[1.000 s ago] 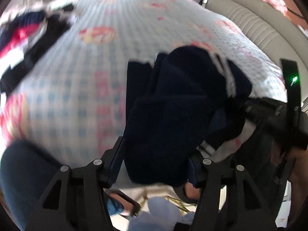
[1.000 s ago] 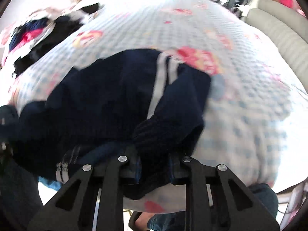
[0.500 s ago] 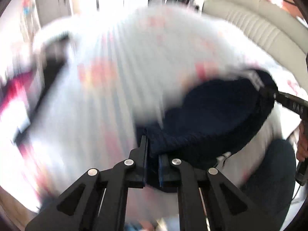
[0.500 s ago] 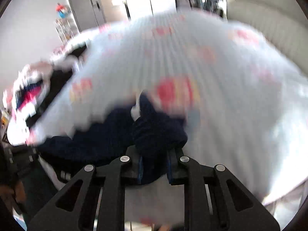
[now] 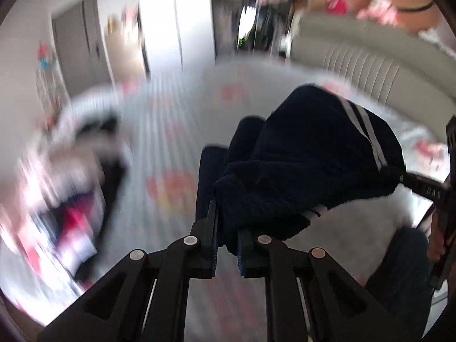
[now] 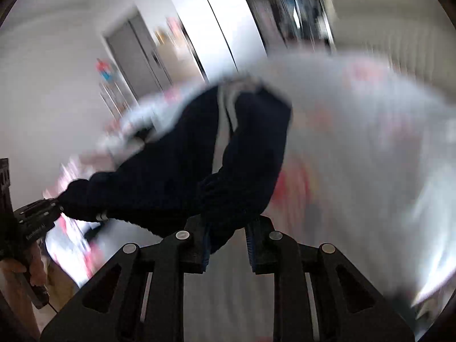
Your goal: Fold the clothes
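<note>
A dark navy garment (image 5: 307, 156) with white stripes hangs in the air above the bed, stretched between both grippers. My left gripper (image 5: 228, 239) is shut on one end of it, the cloth bunched between its blue-padded fingers. My right gripper (image 6: 228, 239) is shut on the other end of the navy garment (image 6: 199, 171). In the left wrist view the right gripper (image 5: 424, 188) holds the cloth at the far right; in the right wrist view the left gripper (image 6: 37, 219) holds it at the far left. Both views are motion-blurred.
The bed (image 5: 171, 131) carries a light checked cover with pink prints. A heap of mixed clothes (image 5: 77, 171) lies on its left side. A beige padded headboard (image 5: 362, 65) runs along the right. A grey door (image 6: 134, 54) and white walls stand behind.
Both grippers have lifted the navy garment off the bed and tilted upward; the room's door and walls have come into view. The left gripper went from open to shut on the cloth.
</note>
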`<state>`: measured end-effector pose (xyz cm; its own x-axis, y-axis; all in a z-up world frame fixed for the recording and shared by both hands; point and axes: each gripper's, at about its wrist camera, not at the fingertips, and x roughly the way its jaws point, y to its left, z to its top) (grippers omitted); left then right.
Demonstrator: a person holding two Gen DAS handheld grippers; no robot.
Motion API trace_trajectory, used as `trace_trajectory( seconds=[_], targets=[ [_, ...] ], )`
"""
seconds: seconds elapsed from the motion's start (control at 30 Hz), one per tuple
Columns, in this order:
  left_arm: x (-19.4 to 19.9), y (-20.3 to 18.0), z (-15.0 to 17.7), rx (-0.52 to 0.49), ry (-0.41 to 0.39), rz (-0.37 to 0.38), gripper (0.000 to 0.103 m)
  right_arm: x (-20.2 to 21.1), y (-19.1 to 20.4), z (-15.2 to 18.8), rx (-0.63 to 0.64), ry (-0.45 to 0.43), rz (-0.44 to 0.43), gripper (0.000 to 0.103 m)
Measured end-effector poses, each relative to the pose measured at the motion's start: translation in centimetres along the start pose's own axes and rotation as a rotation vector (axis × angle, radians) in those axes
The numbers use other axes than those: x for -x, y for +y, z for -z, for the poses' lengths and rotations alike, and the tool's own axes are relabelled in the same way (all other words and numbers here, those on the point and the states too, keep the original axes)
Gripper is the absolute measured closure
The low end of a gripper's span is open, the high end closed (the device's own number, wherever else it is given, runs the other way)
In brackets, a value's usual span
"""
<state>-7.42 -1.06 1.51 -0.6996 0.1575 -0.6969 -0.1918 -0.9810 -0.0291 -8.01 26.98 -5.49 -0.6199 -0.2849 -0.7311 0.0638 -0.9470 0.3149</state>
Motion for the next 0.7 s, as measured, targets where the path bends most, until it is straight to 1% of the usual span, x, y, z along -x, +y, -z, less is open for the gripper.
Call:
trace_trajectory(
  seconds=[0.03, 0.07, 0.13, 0.17, 0.2, 0.23, 0.27, 0.3, 0.33, 0.37, 0.4, 0.47, 0.53, 0.6, 0.7],
  targets=[
    [-1.1, 0.2, 1.7, 0.031, 0.036, 0.008, 0.089, -1.7, -0.6, 1.9, -0.017, 0.062, 0.007, 0.083],
    [-2.1, 0.3, 3.5, 0.062, 0.072, 0.017, 0.086, -3.4, -1.2, 3.9, -0.035, 0.124, 0.015, 0.082],
    [-4.3, 0.7, 7.0, 0.124, 0.145, 0.034, 0.084, -6.5, -2.4, 7.6, -0.068, 0.241, 0.03, 0.079],
    [-5.4, 0.8, 8.7, 0.155, 0.181, 0.042, 0.083, -6.0, -2.4, 8.0, -0.059, 0.232, 0.04, 0.079],
    [-6.4, 1.0, 10.5, 0.186, 0.217, 0.051, 0.077, -5.5, -2.5, 8.4, -0.05, 0.222, 0.051, 0.078],
    [-7.5, 1.2, 12.2, 0.217, 0.253, 0.059, 0.071, -5.0, -2.5, 8.7, -0.042, 0.213, 0.061, 0.073],
    [-7.9, 1.5, 13.1, 0.248, 0.265, 0.072, 0.054, -4.5, -2.5, 9.1, -0.033, 0.203, 0.072, 0.064],
    [-7.3, 2.0, 13.3, 0.284, 0.244, 0.095, 0.047, -4.0, -2.6, 9.5, -0.023, 0.192, 0.083, 0.06],
    [-6.9, 2.5, 13.4, 0.316, 0.226, 0.113, 0.047, -3.3, -2.3, 9.2, 0.002, 0.164, 0.101, 0.058],
    [-6.9, 2.9, 13.4, 0.333, 0.218, 0.12, 0.047, -2.6, -2.1, 9.0, 0.026, 0.135, 0.119, 0.058],
    [-7.2, 3.2, 13.4, 0.341, 0.216, 0.12, 0.047, -1.9, -1.8, 8.8, 0.052, 0.108, 0.135, 0.058],
    [-8.3, 3.5, 13.6, 0.339, 0.231, 0.11, 0.049, -1.9, -0.6, 7.2, 0.125, 0.088, 0.131, 0.058],
    [-9.3, 3.5, 14.1, 0.351, 0.251, 0.131, 0.05, -3.5, 0.4, 7.1, 0.193, 0.124, 0.132, 0.058],
    [-10.0, 3.1, 13.9, 0.359, 0.246, 0.153, 0.058, -5.0, 1.4, 7.1, 0.261, 0.16, 0.132, 0.058],
    [-11.3, 2.4, 14.0, 0.379, 0.245, 0.141, 0.065, -7.3, 2.9, 7.1, 0.363, 0.214, 0.132, 0.058]
  ],
)
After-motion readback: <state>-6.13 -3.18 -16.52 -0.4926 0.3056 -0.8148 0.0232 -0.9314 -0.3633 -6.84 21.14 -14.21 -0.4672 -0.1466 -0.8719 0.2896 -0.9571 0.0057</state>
